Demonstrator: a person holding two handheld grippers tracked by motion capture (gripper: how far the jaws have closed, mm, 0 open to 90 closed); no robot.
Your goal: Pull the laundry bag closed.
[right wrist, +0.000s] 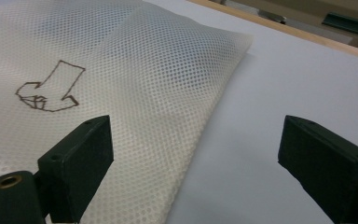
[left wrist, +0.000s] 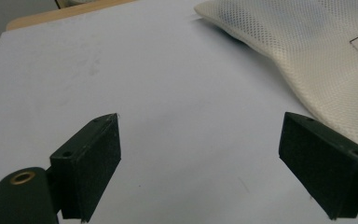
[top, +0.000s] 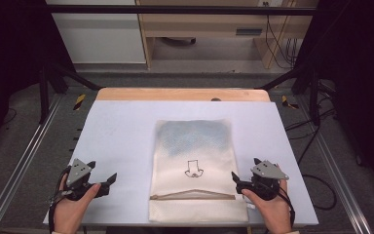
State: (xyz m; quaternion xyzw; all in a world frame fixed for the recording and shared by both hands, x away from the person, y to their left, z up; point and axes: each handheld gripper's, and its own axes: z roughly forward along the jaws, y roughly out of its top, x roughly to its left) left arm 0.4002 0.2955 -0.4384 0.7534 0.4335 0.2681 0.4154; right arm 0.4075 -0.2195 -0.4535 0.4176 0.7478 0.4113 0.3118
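- The mesh bag [top: 193, 168] lies flat at the middle of the desk [top: 121, 131], on its pale blue cover, long axis running away from the person, with the zip band [top: 192, 196] at the near end.
- A small drawn arrow mark [top: 192, 168] sits near the bag's centre; a bluish item shows faintly through the far half.
- The left gripper [top: 108, 181] rests on the desk well to the bag's left; its fingers [left wrist: 93, 161] stand wide apart, with nothing between them.
- The right gripper [top: 235, 181] sits just beside the bag's right edge; its fingers [right wrist: 81, 161] also stand apart, gripping nothing.
- Judgement: the bag looks light, soft and limp, so it will sag and fold when lifted.
- Judgement: pinch an edge or corner, ideally with both grippers, since the flat mesh offers little to hold.
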